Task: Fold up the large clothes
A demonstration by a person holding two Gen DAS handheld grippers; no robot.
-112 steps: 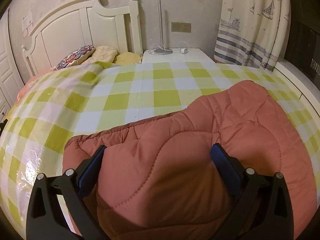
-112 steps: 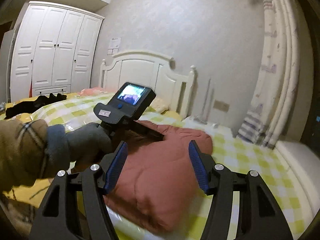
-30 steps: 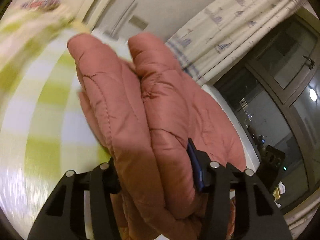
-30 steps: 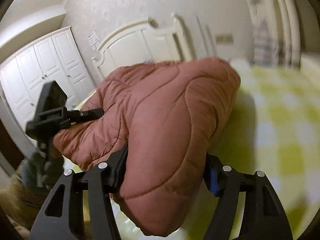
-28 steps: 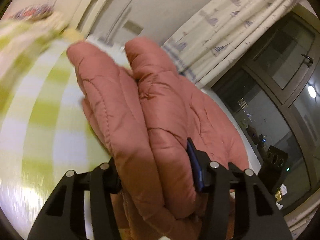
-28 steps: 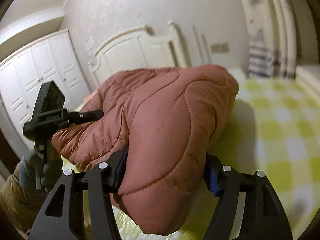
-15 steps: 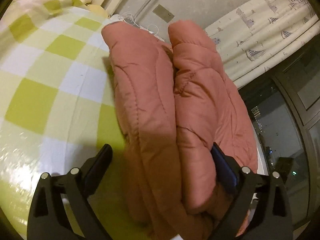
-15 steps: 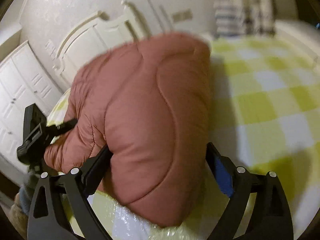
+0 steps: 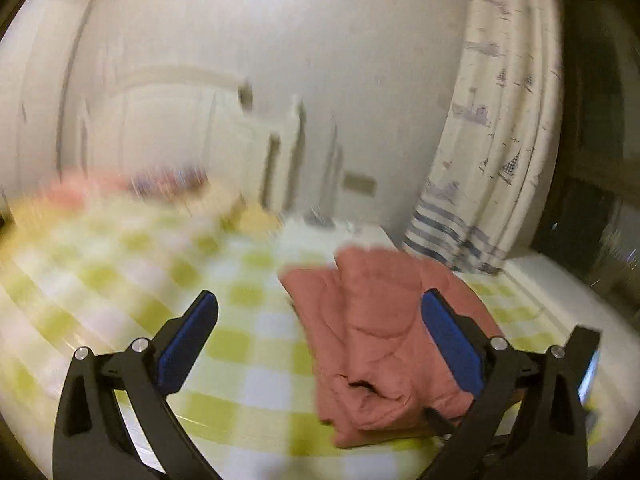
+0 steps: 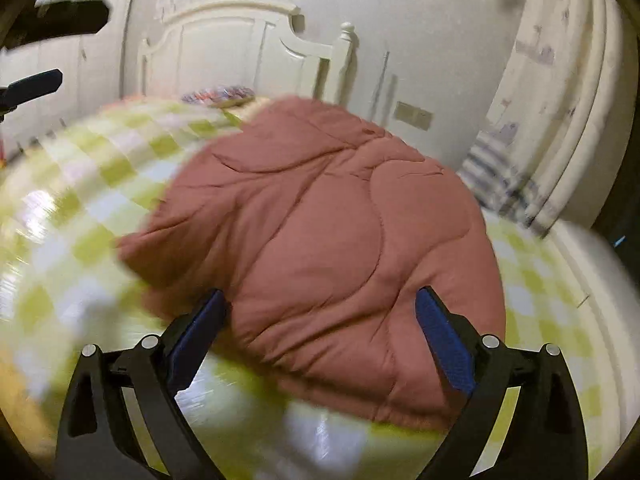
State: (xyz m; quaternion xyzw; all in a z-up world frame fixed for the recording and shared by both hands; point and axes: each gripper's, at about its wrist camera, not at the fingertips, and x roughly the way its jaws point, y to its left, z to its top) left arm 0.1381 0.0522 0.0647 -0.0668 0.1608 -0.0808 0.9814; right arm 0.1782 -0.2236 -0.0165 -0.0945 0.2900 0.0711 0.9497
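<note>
Two grippers frame the scene, each with blue pads spread wide and pressing on nothing. The left gripper (image 9: 318, 322) has its jaws opening, with checked bedspread (image 9: 120, 280) showing in the gap; the folded edge of the quilted pink jacket (image 9: 380, 340) lies just beyond its right-hand pad, clear of both pads. The right gripper (image 10: 320, 316) also has its jaws opening; in its view the jacket (image 10: 320, 232) fills the space between the pads, yet neither pad bears on the fabric. The jacket lies folded into a thick bundle on the yellow-green and white bedspread (image 10: 72, 208), toward the bed's right-hand edge as both cameras see it. Farther back, blurred, are patterned pillows (image 10: 218, 94) against the white headboard (image 10: 224, 40) at the head of the bed. A sailboat-print curtain (image 9: 492, 140) hangs at the far right.
</note>
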